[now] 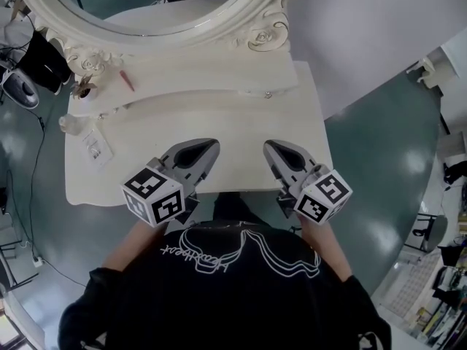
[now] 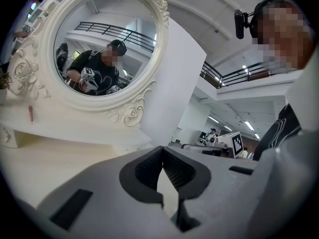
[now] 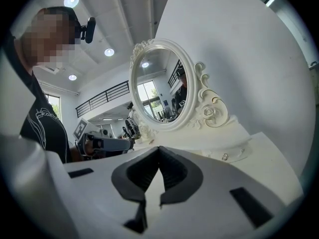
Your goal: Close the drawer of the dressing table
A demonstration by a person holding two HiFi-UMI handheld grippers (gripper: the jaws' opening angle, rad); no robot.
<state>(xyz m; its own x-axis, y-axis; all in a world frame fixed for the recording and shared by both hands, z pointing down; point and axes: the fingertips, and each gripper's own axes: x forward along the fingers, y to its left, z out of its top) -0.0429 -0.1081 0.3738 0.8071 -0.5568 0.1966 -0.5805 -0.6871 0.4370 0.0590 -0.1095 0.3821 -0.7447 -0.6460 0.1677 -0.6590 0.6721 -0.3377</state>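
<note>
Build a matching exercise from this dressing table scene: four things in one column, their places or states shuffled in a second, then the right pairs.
1. mirror
2. red stick
3. left gripper
4. clear packet

a. shut, over the tabletop
b. lying on the raised shelf
c. flat at the tabletop's left end
d. upright at the back, carved white frame

Pairs: 1-d, 2-b, 3-a, 4-c.

Tabletop (image 1: 241,133) bare ahead; mirror (image 1: 160,6) blocks the back.
</note>
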